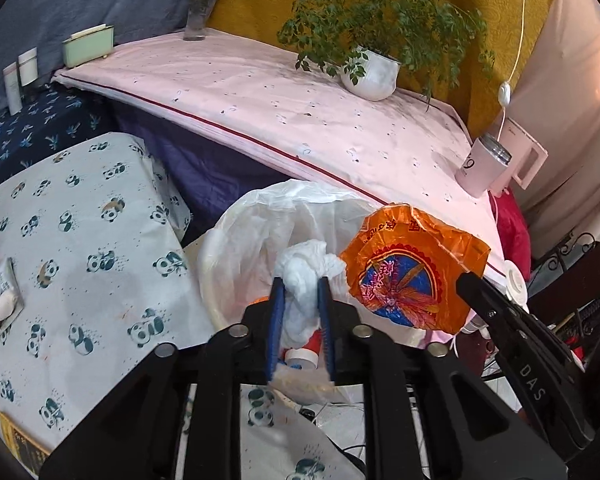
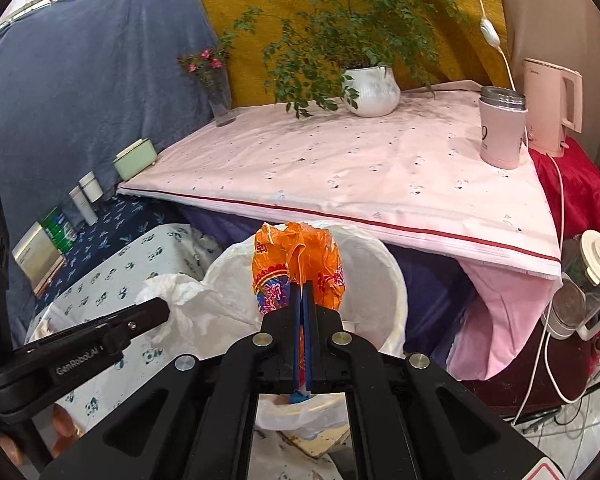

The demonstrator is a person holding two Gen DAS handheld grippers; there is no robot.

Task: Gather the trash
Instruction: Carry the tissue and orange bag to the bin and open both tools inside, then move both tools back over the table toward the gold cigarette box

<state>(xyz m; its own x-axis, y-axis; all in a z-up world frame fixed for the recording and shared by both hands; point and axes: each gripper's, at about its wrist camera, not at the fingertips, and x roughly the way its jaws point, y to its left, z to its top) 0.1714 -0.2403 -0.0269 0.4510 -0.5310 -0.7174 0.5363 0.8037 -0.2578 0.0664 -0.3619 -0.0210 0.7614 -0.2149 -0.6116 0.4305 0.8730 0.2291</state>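
My left gripper [image 1: 302,282] is shut on a crumpled white tissue [image 1: 306,276] and holds it over the open mouth of a white bin lined with a clear bag [image 1: 240,232]. My right gripper [image 2: 302,286] is shut on an orange plastic wrapper [image 2: 298,260] with red and blue print, held above the same bin [image 2: 376,280]. The wrapper also shows in the left wrist view [image 1: 408,268], right of the tissue. The tissue also shows in the right wrist view [image 2: 180,292], at the left gripper's tip. A red and white item lies inside the bin [image 1: 304,354].
A pink-covered table [image 1: 284,120] behind the bin carries a potted plant [image 1: 374,74], a flower vase [image 1: 200,12], a pink cup [image 1: 482,164] and a kettle [image 2: 552,108]. A panda-print surface [image 1: 80,260] lies to the left. Cables and jars [image 2: 580,288] are at right.
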